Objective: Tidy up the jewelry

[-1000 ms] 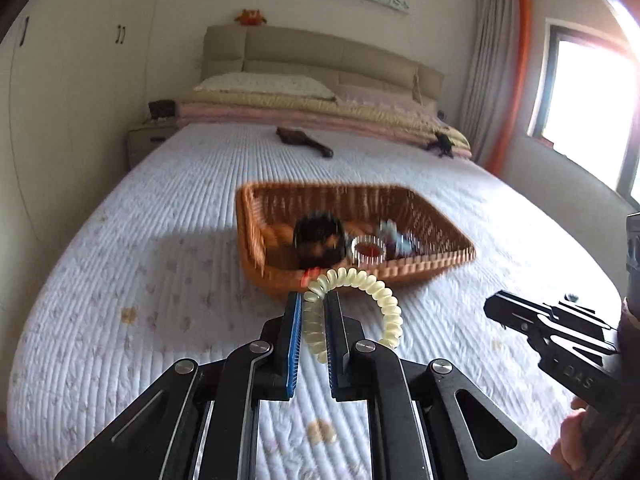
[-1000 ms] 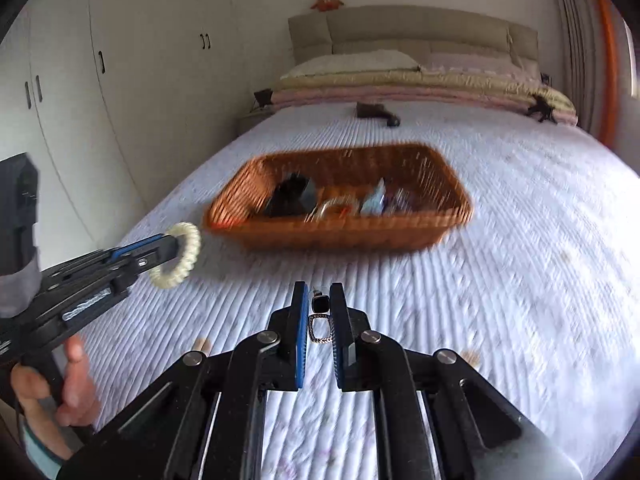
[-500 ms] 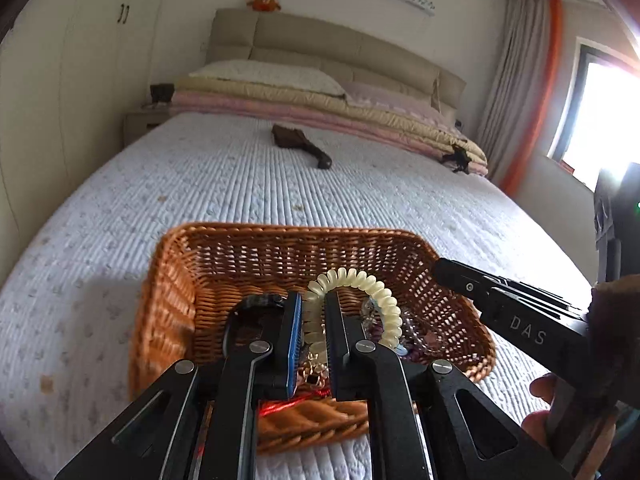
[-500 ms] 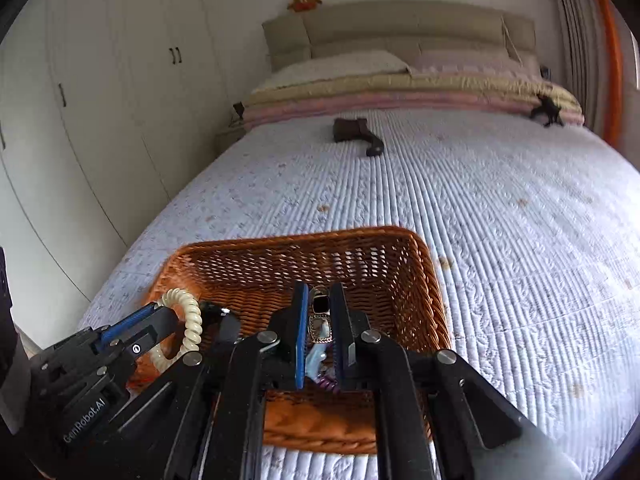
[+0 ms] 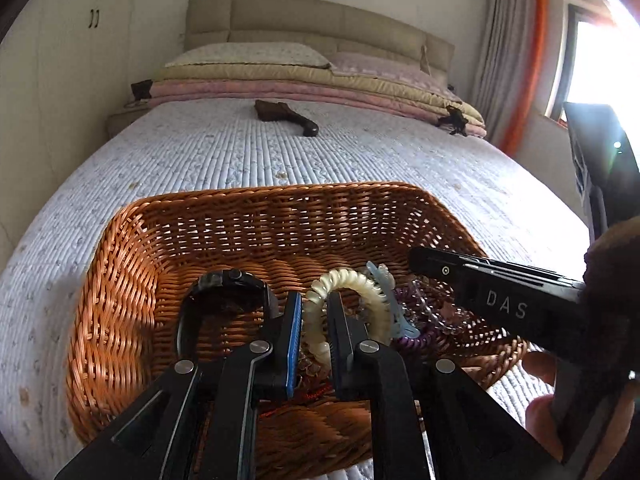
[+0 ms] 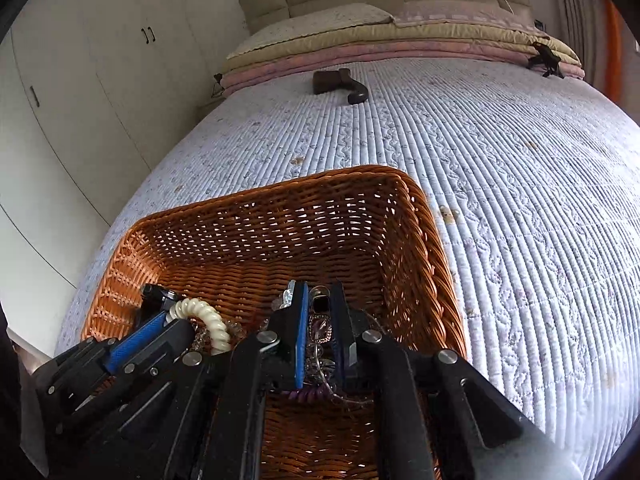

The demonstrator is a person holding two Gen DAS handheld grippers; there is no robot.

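A brown wicker basket (image 5: 280, 216) (image 6: 320, 216) sits on the quilted bed. My left gripper (image 5: 314, 312) is shut on a cream spiral hair tie (image 5: 360, 288), held low inside the basket; both show in the right wrist view, the left gripper (image 6: 160, 328) and the hair tie (image 6: 208, 320). My right gripper (image 6: 320, 316) is shut on a small gem pendant (image 6: 319, 326), also down inside the basket; it enters the left wrist view from the right (image 5: 420, 258). A black watch (image 5: 228, 284), a blue clip (image 5: 390, 300) and purple beads (image 5: 424, 332) lie in the basket.
A dark brown object (image 5: 286, 114) (image 6: 340, 84) lies further up the bed. Folded blankets and pillows (image 5: 300, 80) are stacked at the headboard. White wardrobes (image 6: 80, 100) stand on the left, a bright window (image 5: 600, 60) on the right.
Both grippers have moved forward and down into the basket, carrying the hair tie and the pendant. The basket now fills the lower part of both views.
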